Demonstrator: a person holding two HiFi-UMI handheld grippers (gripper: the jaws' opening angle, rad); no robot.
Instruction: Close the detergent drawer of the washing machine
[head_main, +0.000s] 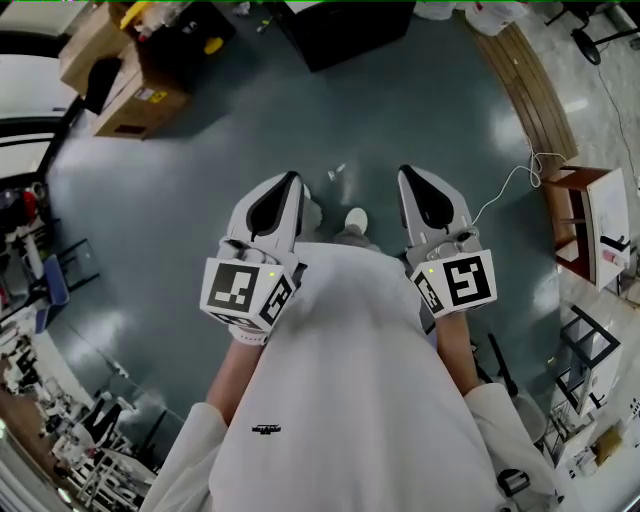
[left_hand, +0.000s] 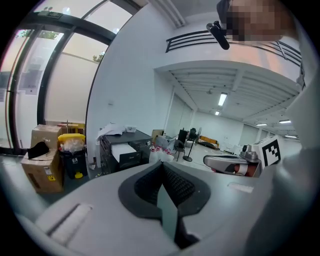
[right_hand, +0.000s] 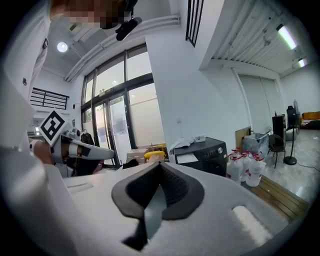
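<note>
A dark boxy washing machine (head_main: 335, 32) stands far ahead on the grey floor. It shows again in the left gripper view (left_hand: 124, 151) and the right gripper view (right_hand: 204, 149), with a pale panel at its upper front. From here I cannot tell how far the drawer stands out. My left gripper (head_main: 291, 181) (left_hand: 162, 165) and right gripper (head_main: 404, 173) (right_hand: 159, 165) are held close to the person's body. Both point forward, well short of the machine. Each has its jaws shut with nothing between them. Each gripper also appears in the other's view: the right gripper (left_hand: 231, 164), the left gripper (right_hand: 80, 150).
Cardboard boxes (head_main: 132, 92) and a yellow-lidded bin (left_hand: 72, 146) sit left of the machine. Several water jugs (right_hand: 245, 167) stand to its right by a wooden platform (head_main: 532, 92). A white cable (head_main: 508, 186) trails to a small cabinet (head_main: 592, 222). Glass doors (right_hand: 114, 125) line the far wall.
</note>
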